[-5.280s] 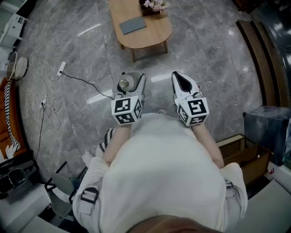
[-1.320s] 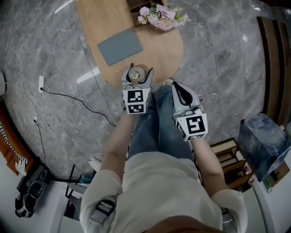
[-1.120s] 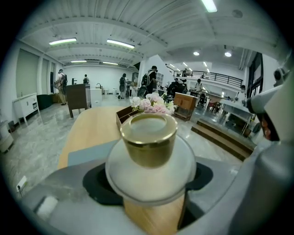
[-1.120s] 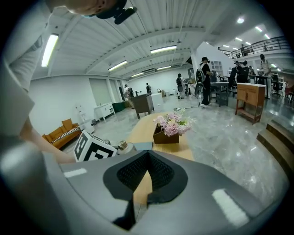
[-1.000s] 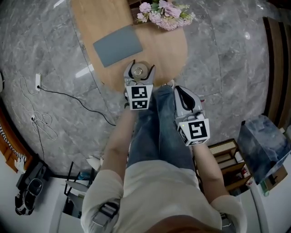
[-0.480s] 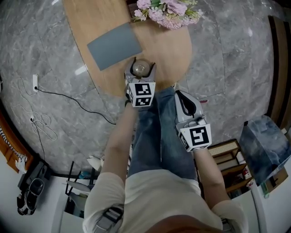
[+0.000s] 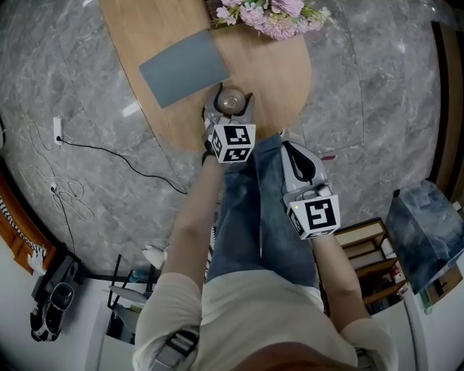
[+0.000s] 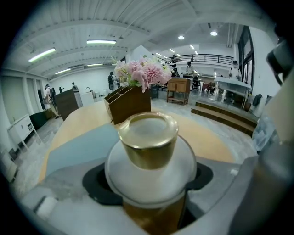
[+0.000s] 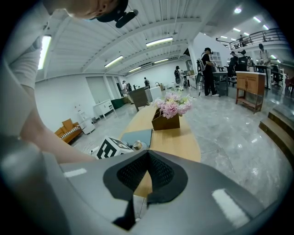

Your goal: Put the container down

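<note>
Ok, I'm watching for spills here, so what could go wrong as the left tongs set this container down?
1. The container, held in the left tongs, is close to the table's near edge; released there, it might tip off.
2. The grey mat lies just beyond it; a base landing half on the mat's edge could wobble.

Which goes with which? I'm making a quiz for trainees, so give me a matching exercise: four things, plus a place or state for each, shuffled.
Things:
1. container
2. right gripper
3. flowers
4. mat

Places or states:
A. shut, nothing in it
B. between the jaws of the left gripper
C. standing in a brown box
D. lying flat on the table

Pairs: 1-B, 2-A, 3-C, 4-D
</note>
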`<state>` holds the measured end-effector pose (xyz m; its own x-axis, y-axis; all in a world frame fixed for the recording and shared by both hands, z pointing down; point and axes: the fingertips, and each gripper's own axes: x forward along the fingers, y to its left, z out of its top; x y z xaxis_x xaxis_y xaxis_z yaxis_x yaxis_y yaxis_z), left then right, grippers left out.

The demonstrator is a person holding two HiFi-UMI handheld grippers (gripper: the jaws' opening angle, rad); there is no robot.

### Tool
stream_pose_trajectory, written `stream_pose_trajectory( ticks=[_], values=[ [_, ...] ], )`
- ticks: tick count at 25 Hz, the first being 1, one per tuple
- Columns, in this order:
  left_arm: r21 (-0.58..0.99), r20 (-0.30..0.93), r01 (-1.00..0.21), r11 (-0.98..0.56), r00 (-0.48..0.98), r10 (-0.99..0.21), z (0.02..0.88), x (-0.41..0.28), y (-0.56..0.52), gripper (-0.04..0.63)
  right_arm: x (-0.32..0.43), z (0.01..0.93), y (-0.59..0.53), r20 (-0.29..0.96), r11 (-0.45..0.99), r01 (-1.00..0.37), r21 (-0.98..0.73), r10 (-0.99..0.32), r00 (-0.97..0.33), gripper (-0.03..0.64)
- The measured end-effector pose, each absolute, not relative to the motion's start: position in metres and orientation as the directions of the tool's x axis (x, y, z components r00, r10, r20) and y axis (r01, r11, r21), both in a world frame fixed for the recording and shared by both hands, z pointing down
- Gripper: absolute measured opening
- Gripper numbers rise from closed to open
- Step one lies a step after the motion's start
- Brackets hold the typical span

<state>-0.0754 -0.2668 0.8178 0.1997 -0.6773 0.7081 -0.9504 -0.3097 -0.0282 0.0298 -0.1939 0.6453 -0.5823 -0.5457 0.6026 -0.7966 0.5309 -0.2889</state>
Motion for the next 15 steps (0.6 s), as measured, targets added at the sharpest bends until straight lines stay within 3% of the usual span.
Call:
stream_pose_trajectory(
  ticks=[8, 11, 15],
  values=[
    [0.006, 0.727, -0.946, -0.323, 0.225, -0.648, 0.820, -0.072, -0.262, 0.349, 0.028, 0.632, -0.184, 0.588, 0.523, -0.807, -0.276, -0.572, -0.572, -0.002],
    [0.060, 0.725, -0.943, -0.328, 0.267, -0.635, 0.817, -0.068, -0.259, 0.397, 0.027, 0.627, -0.179, 0.583, 0.518, -0.811, -0.271, -0.583, -0.566, -0.002],
    [0.071, 0.719, -0.945, -0.319, 0.270, -0.641, 0.806, -0.070, -0.247, 0.410, 0.026, 0.616, -0.170, 0.574, 0.512, -0.819, -0.260, -0.600, -0.557, -0.002]
  ],
)
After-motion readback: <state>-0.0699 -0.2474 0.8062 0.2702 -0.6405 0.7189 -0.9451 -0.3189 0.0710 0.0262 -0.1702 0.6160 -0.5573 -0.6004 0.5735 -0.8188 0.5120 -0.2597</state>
